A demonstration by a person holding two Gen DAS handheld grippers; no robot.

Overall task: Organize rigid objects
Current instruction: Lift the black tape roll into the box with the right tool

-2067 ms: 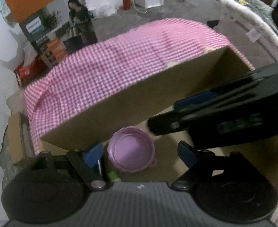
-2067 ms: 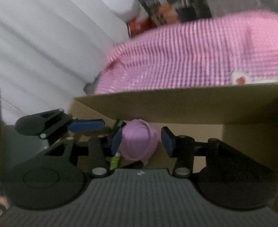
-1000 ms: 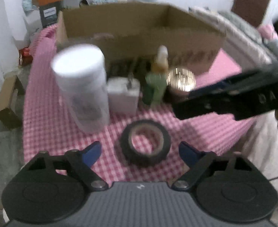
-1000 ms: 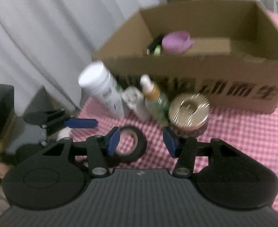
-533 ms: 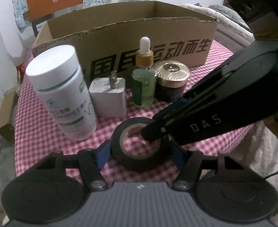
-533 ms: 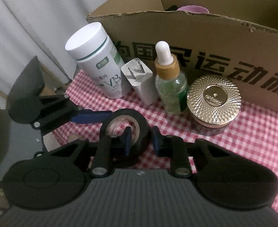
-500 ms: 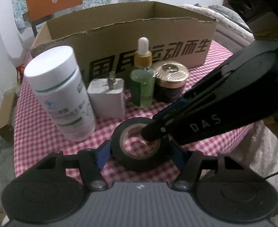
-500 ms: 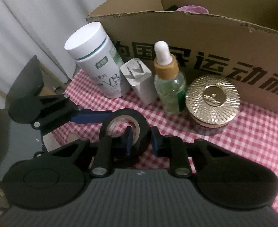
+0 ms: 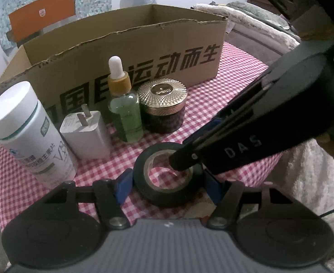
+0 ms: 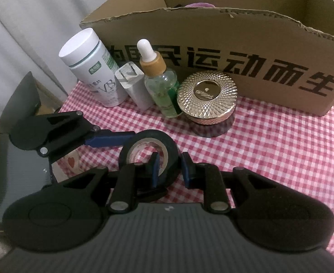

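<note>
So both tools are on the black tape roll (image 9: 167,177), which lies flat on the pink checked tabletop (image 9: 223,86), just in front of the cardboard box (image 9: 144,43). The right tool (image 10: 169,169) is clenched on the roll's wall, one pad inside the hole and one outside. The left tool (image 9: 167,185) straddles the whole roll from the outside, its blue pads right at the rim on both sides; it looks like it's pressing, but I can't tell for sure. My take: the step is lifting the tape and getting it into the box, where something purple (image 10: 199,5) already sits. To do it well I'd let one tool carry it, lift straight up first, then go over the box's torn front edge, because the dropper bottle (image 9: 124,104) and the gold-lidded jar (image 9: 163,105) stand between the roll and the box and would tip easily. The white charger plug (image 9: 87,134) and the white pill bottle (image 9: 28,132) stand along the box front too, further left. Readable stuff: big black Chinese characters on the box, ending in "运动而生"; "VB" on the pill bottle's label; "DAS" on the right tool's arm.
</note>
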